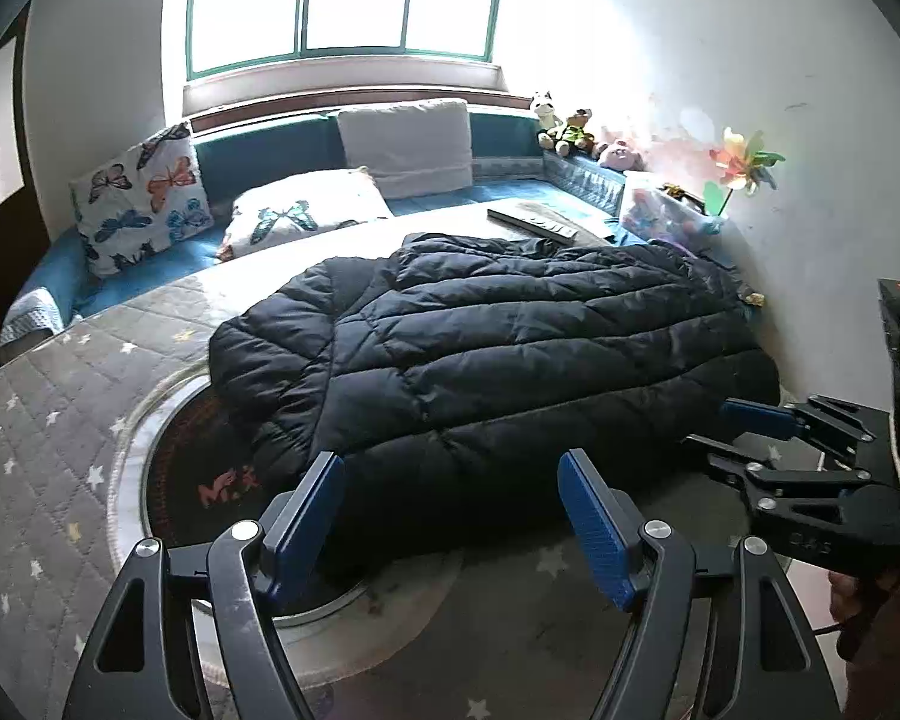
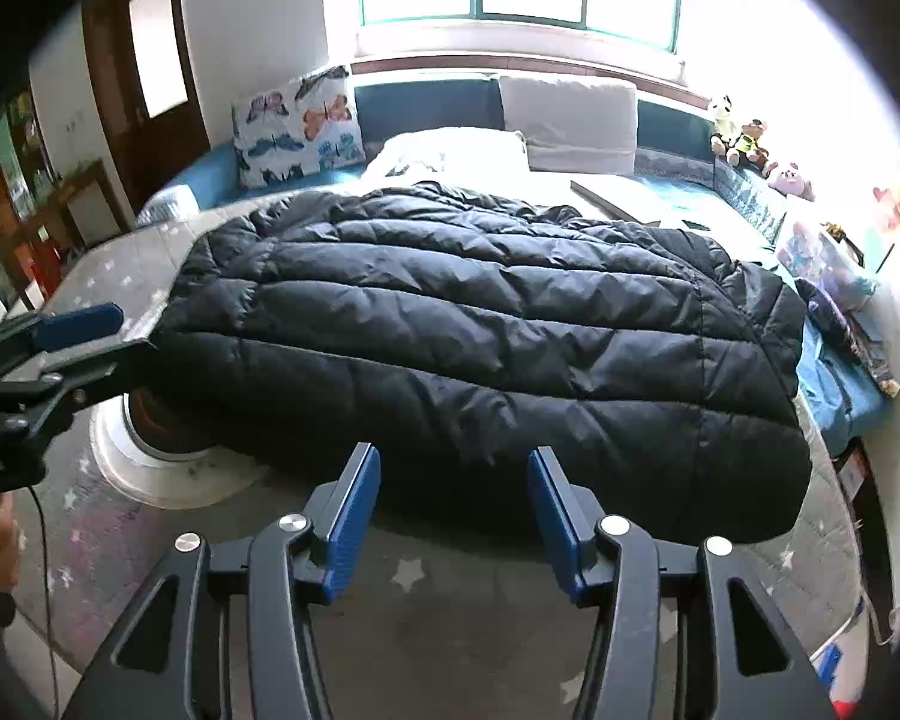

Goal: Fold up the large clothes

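A dark navy quilted down jacket (image 1: 480,348) (image 2: 480,330) lies spread flat on a grey star-patterned quilted cover (image 1: 48,420) (image 2: 450,618). My left gripper (image 1: 450,468) hovers open over the jacket's near hem with nothing between its blue pads. From the right wrist view, the left gripper (image 2: 126,330) sits at the jacket's left edge. My right gripper (image 2: 453,462) also stands open just above the near hem, its pads empty. The left wrist view shows the right gripper (image 1: 714,423) beside the jacket's right end, fingers apart.
A round glass disc (image 1: 150,420) (image 2: 150,480) lies partly under the jacket. Behind it are butterfly pillows (image 1: 144,198), a white cushion (image 1: 408,144), a flat dark slab (image 1: 534,222), soft toys (image 1: 570,132) and a pinwheel (image 1: 744,168). A white wall (image 1: 810,240) runs close on the right.
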Demonstrator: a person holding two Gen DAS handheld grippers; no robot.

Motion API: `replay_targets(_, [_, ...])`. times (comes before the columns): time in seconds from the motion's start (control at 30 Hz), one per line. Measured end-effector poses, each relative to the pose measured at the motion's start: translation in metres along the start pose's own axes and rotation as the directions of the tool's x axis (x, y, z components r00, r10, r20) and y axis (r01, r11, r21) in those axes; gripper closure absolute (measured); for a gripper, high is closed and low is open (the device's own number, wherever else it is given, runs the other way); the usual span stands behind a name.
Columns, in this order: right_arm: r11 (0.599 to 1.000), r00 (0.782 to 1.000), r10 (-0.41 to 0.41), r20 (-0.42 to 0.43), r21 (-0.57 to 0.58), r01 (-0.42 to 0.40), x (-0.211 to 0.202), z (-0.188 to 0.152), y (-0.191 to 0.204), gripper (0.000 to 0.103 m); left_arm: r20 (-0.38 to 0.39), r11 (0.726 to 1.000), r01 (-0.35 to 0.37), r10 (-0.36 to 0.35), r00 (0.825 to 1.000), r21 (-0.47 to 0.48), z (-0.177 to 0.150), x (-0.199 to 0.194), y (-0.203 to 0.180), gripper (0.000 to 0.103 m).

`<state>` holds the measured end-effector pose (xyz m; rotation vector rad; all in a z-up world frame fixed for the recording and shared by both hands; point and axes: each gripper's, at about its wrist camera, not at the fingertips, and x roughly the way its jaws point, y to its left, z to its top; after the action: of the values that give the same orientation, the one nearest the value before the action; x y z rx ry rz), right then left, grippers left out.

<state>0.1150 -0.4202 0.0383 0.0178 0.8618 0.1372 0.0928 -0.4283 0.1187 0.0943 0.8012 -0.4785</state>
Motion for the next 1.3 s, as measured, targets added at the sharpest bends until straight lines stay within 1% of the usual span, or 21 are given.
replay_targets(0.13, [0.999,0.999,0.016,0.029,0.033,-0.017,-0.009,-0.012,0.000,0.040,-0.007,0.999,-0.033,0.033,0.999,-0.005,-0.011,-0.008,-0.003,0.025])
replay_targets(0.2, [0.998,0.999,0.015,0.049,0.055,-0.018,-0.015,-0.020,-0.002,0.039,-0.006,0.997,-0.075,0.075,0.997,0.011,-0.018,-0.012,-0.007,0.025])
replay_targets(0.27, [0.997,0.998,0.010,0.062,0.079,-0.015,-0.020,-0.027,-0.003,0.036,-0.004,0.995,-0.097,0.097,0.995,0.009,-0.024,-0.017,-0.008,0.024])
replay_targets(0.37, [0.994,0.997,-0.001,0.082,0.107,-0.008,-0.026,-0.036,-0.003,0.035,-0.007,0.996,-0.084,0.084,0.996,-0.009,-0.032,-0.024,-0.006,0.024])
replay_targets(0.47, [0.994,0.995,-0.026,0.096,0.105,0.016,-0.032,-0.040,0.000,0.035,-0.004,0.996,-0.079,0.079,0.997,-0.029,-0.040,-0.031,-0.004,0.024])
replay_targets(0.6, [0.995,0.991,-0.054,0.124,0.092,0.043,-0.039,-0.043,0.006,0.035,0.013,0.995,-0.094,0.094,0.996,-0.023,-0.049,-0.043,-0.003,0.024])
replay_targets(0.83, [0.997,0.990,-0.045,0.131,0.073,0.035,-0.042,-0.047,0.021,0.034,0.033,0.995,-0.090,0.091,0.995,-0.041,-0.063,-0.060,0.002,0.024])
replay_targets(0.93, [0.997,0.989,-0.043,0.139,0.065,0.034,-0.046,-0.049,0.026,0.034,0.048,0.994,-0.099,0.101,0.994,-0.035,-0.067,-0.066,0.001,0.024])
replay_targets(1.3, [0.999,0.986,-0.031,0.164,0.049,0.023,-0.058,-0.053,0.035,0.034,0.083,0.995,-0.099,0.101,0.991,-0.024,-0.077,-0.084,-0.007,0.024])
